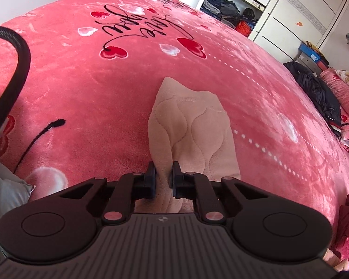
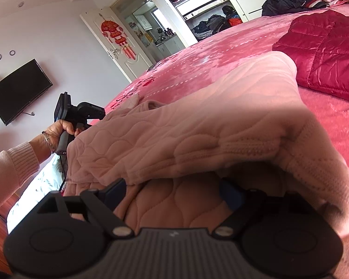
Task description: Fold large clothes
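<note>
A pale pink quilted garment (image 1: 197, 127) lies on the pink heart-print blanket (image 1: 81, 81) of a bed. In the left wrist view my left gripper (image 1: 164, 169) is shut, pinching a fold of this garment at its near end; the rest stretches away from the fingers. In the right wrist view the same garment (image 2: 197, 127) is bunched up and drapes over my right gripper (image 2: 172, 190), whose jaws stand wide apart with cloth lying over and between them. At the garment's far left end a person's hand (image 2: 58, 130) holds the other gripper's handle.
A dark red puffer jacket (image 2: 325, 53) lies on the bed to the right of the garment. A black jacket (image 1: 318, 90) rests at the far bed edge near pillows. An open wardrobe (image 1: 232, 7) stands beyond the bed. A black cable (image 1: 14, 69) hangs at left.
</note>
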